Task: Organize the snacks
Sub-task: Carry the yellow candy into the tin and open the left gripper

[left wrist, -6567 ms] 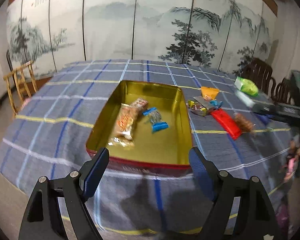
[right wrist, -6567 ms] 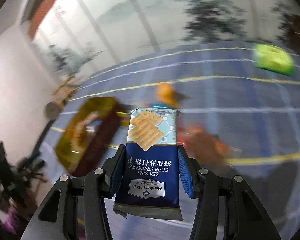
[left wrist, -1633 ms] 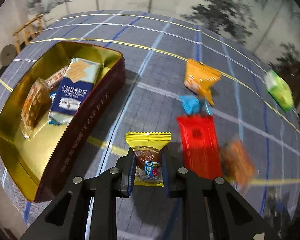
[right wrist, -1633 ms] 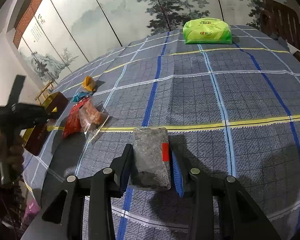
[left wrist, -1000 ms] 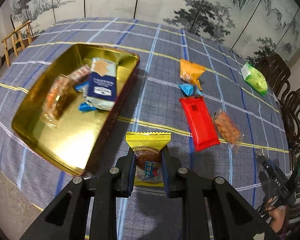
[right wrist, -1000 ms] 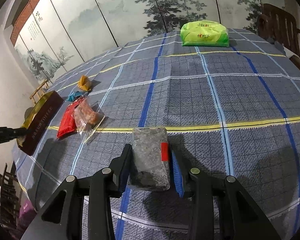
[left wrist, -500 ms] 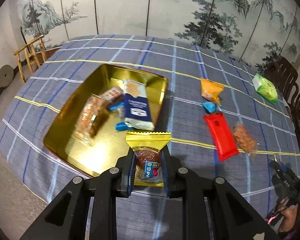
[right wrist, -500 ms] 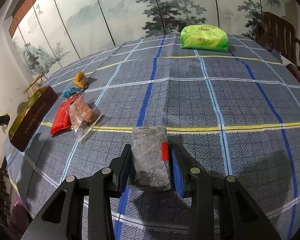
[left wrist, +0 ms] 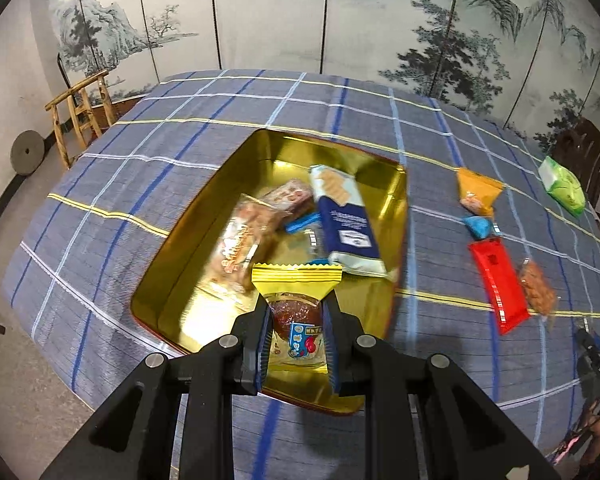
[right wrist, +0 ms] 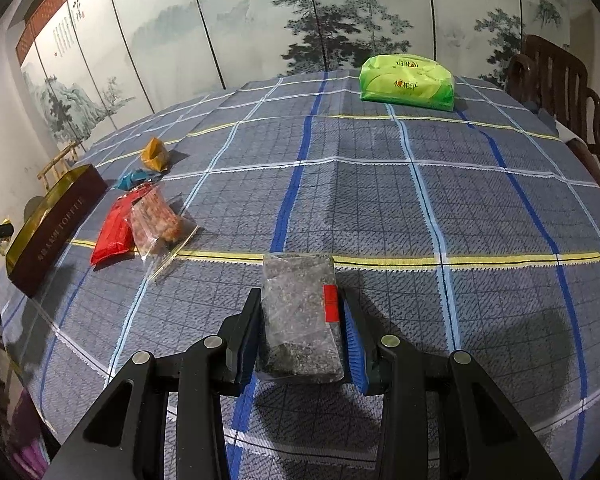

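Yellow-wrapped candy point(left wrist: 296, 320) sat pinched in your left tongs point(left wrist: 296, 344) above the near end of the gold tin point(left wrist: 204, 200), which already held several snacks, while your right tongs point(right wrist: 302, 332) squeezed a grey packet point(right wrist: 298, 312) resting on the checked cloth of the bench point(right wrist: 480, 220).

Checked tablecloth point(left wrist: 204, 136): grey-blue, crossed by blue, white and yellow lines, covering the table and hanging over its edge.
Folding screen point(left wrist: 268, 16): pale panels painted with ink mountains and pines, standing behind the table.
Light wooden chair point(left wrist: 82, 114): by the wall.
Round stone disc point(left wrist: 27, 151): just beside that chair.
Dark carved chairs point(right wrist: 556, 80): beside the table.
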Demonstrator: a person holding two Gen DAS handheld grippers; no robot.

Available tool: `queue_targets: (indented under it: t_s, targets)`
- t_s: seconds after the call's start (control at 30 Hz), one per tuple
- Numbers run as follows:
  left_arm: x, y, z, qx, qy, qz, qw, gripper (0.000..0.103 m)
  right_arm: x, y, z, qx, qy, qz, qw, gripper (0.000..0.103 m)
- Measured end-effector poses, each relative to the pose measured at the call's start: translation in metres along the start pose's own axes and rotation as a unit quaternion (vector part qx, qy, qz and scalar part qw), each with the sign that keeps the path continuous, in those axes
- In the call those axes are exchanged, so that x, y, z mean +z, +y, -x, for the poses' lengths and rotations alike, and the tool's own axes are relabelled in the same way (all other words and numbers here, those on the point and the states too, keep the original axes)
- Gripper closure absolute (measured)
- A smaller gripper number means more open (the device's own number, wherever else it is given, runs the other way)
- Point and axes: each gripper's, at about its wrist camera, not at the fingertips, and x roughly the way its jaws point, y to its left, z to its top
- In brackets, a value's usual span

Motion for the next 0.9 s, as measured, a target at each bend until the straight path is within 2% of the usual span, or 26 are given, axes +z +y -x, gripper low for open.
queue_targets:
  t_s: [0.47,0.9]
  targets:
    - [0.000,0.041,-0.037,0.010,0.009,0.004,0.9999,0.083,0.001,0.001,-0.001,-0.009,0.000,0.004,1.000,0.065]
    - [-0.005,0.034,-0.052,0.004,0.018,-0.020,0.9996,0.083,0.001,0.001,-0.001,-0.010,0.000,0.004,1.000,0.065]
